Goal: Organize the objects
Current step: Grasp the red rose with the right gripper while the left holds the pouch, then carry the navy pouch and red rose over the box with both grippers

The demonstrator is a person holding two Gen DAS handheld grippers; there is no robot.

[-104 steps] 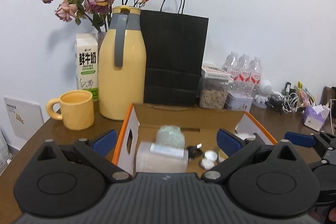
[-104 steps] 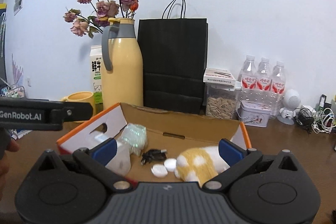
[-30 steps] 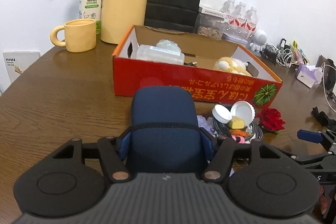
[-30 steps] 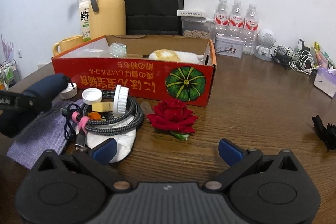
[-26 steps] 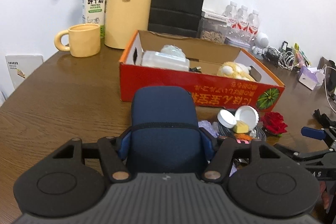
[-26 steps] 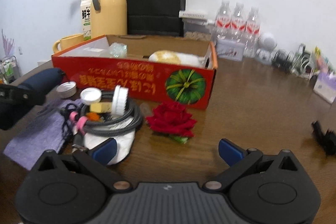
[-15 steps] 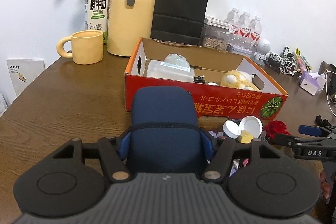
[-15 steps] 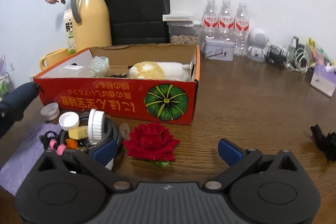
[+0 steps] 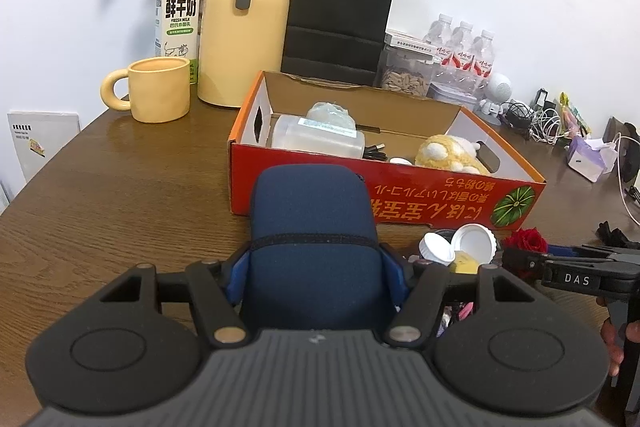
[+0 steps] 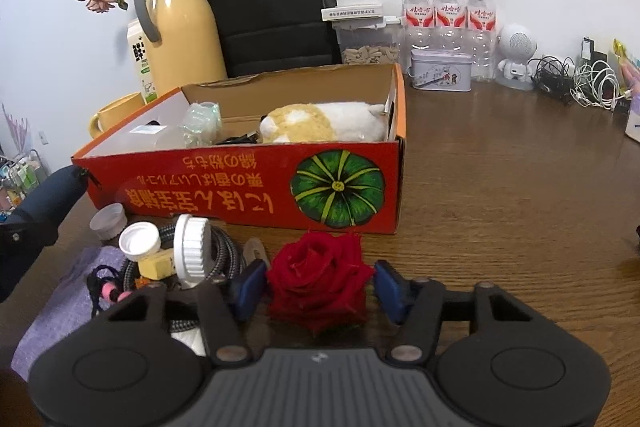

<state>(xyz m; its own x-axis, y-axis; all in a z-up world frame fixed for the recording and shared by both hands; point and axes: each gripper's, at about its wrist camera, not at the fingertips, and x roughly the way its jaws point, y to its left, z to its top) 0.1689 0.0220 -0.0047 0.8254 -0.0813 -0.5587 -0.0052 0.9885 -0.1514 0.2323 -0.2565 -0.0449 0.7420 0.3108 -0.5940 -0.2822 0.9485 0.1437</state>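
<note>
Holding a navy pouch (image 9: 312, 239), the left gripper (image 9: 316, 277) has both blue pads pressed on its sides; the pouch sticks out forward above the desk (image 9: 120, 195), its tip just short of the red box (image 9: 400, 187). In the left wrist view the box sits mid-desk, holding a clear bottle (image 9: 316, 143) at its left end and a plush toy (image 9: 448, 153) toward the right. White caps (image 9: 460, 243) lie on the desk by the box's near right corner. The right gripper (image 9: 560, 255) comes in from the right edge, beside a rose (image 9: 526, 239). Mug (image 9: 156, 89), yellow jug (image 9: 244, 11), milk carton (image 9: 178, 11) and black bag (image 9: 340, 7) line the far edge.

Right wrist view: the right gripper (image 10: 318, 289) is closing, half shut, the red rose (image 10: 320, 275) between the pads on the desk in front of the box (image 10: 248, 183). Can't tell if the pads press it yet. Left of it: a coiled cable (image 10: 224, 251), white caps (image 10: 192, 243), purple cloth (image 10: 68, 303). The pouch (image 10: 44, 203) shows at the left edge. Water bottles (image 10: 450, 15) and a tin (image 10: 440, 71) stand along the far edge.
</note>
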